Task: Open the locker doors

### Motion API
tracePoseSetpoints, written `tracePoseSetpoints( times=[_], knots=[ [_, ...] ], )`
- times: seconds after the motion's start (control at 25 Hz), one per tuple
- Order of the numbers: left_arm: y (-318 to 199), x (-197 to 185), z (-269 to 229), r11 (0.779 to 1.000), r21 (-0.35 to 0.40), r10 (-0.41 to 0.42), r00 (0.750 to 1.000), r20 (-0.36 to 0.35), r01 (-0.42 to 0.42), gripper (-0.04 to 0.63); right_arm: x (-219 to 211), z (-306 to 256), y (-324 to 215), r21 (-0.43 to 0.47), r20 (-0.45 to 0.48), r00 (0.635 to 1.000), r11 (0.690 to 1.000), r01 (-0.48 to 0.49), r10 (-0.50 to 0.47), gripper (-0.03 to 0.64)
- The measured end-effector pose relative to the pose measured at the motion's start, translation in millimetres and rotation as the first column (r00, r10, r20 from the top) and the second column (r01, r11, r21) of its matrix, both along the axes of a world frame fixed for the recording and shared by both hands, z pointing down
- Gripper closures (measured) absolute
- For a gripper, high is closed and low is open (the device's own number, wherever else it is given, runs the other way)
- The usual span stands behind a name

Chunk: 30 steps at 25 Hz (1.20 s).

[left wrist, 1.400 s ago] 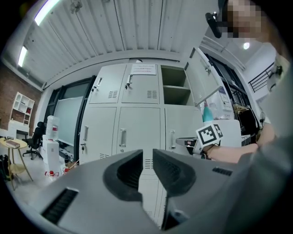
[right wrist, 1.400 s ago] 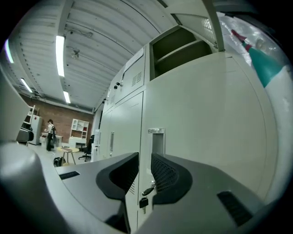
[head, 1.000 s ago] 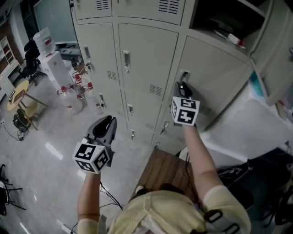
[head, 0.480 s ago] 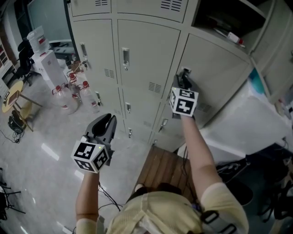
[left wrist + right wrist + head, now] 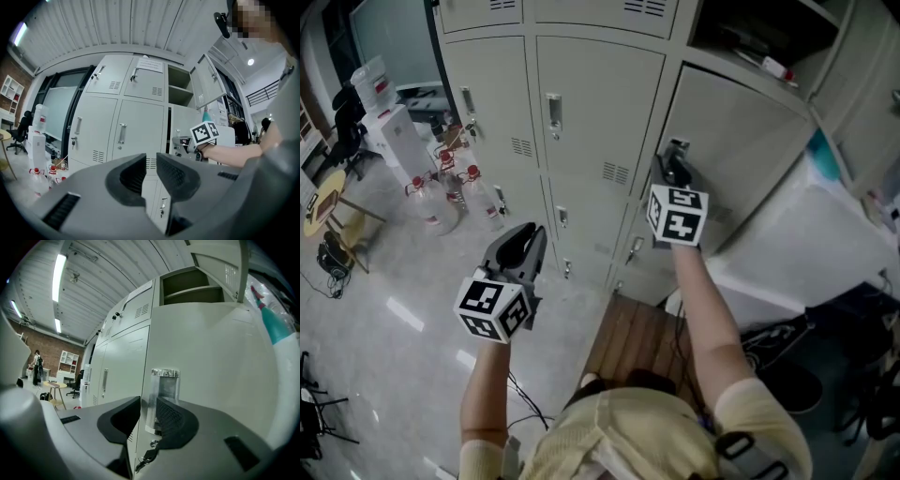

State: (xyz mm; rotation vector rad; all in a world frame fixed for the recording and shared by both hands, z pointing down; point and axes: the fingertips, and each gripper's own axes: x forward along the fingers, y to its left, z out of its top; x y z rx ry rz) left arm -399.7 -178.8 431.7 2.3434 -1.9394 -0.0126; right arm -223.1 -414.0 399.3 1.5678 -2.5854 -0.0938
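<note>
Right gripper view is showing the right gripper [image 5: 147, 401] with its jaws standing apart. They have just been opening, and the metal handle [image 5: 165, 385] of the pale locker door [image 5: 215, 352] is sitting in the gap between them. The left pad is standing clear of the handle, while the right pad is lying just beside the handle plate; whether it is touching the metal is hard to tell. A small bunch of keys [image 5: 144, 464] is hanging from the lock just below the handle, partly covered by the gripper body.

Head view is showing this gripper reaching to the far side, its tips at the left edge of the door, which appears to be standing a little ajar from the bank of lockers [image 5: 591, 103]. Its marker cube [image 5: 678, 214] is covering most of the jaws there, so the handle is barely showing.

The left gripper [image 5: 523, 248] is hovering nearer and to the left, well apart from that door and facing the closed lockers. Left gripper view is showing its jaws parted by a narrow gap, holding nothing
</note>
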Motion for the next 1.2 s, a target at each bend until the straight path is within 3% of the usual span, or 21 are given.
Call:
tracePoseSetpoints(
  times=[0.64,1.2],
  knots=[
    [-54.2,88.8,-15.9,0.973,0.037,0.228,0.973,0.028,-0.229,0.529,25.5,-0.6,75.9,0.016,0.041,0.993,0.994,0.106,-0.107,0.528],
    [-56.6,126.7,-15.4,0.946,0.046,0.321,0.947,0.018,-0.321,0.529,58.0,0.2,119.5,0.014,0.043,0.988,0.988,0.151,-0.151,0.522]
  ],
)
